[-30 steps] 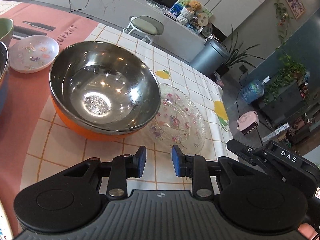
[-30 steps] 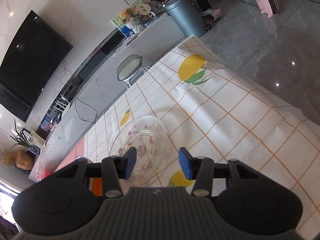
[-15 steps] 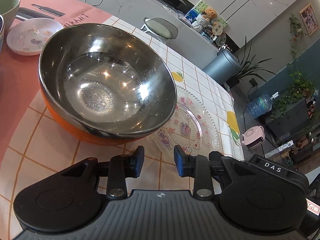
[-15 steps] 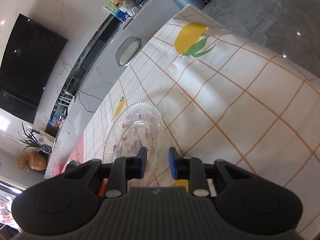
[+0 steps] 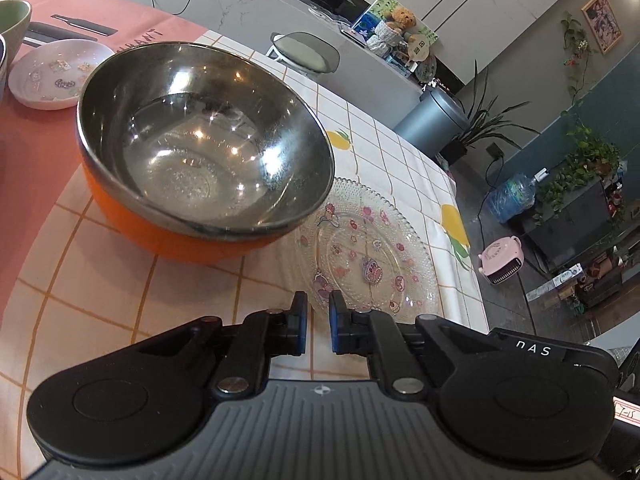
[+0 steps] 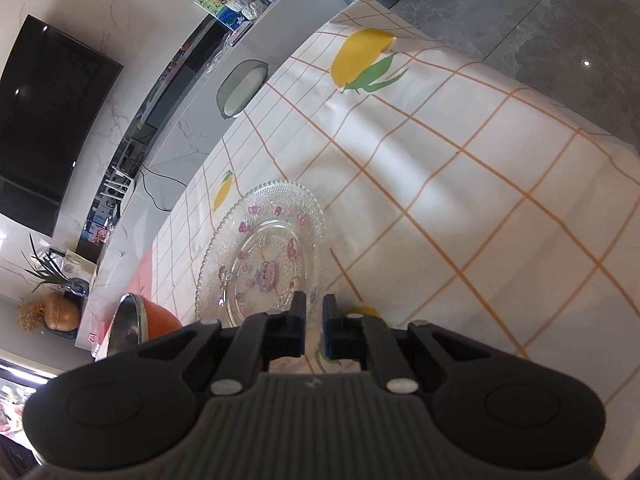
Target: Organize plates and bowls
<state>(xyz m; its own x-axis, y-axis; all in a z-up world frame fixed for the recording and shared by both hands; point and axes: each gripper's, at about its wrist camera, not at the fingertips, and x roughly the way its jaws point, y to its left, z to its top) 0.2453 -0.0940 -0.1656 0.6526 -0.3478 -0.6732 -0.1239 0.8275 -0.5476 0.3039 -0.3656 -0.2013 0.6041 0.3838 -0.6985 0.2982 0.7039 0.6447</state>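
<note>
A clear glass plate point(image 5: 366, 252) with pink cartoon prints lies on the checked tablecloth. A large steel bowl with an orange outside point(image 5: 200, 160) stands to its left, its rim overhanging the plate's edge. My left gripper point(image 5: 318, 322) is empty, its jaws a narrow gap apart, just short of the plate's near rim. In the right wrist view the same plate point(image 6: 262, 252) lies ahead, and my right gripper point(image 6: 314, 318) has its jaws closed to a narrow gap around the plate's near rim. The orange bowl point(image 6: 138, 324) shows at the left.
A small white dish with prints point(image 5: 60, 74) and a green bowl point(image 5: 14, 24) sit at the far left on a pink cloth. The table's right edge point(image 5: 472, 264) drops to the floor. A stool point(image 5: 306, 50) stands beyond the far edge.
My right gripper has narrowed from wide open to a small gap and moved onto the plate's near rim. My left gripper has narrowed and moved closer to the bowl and plate.
</note>
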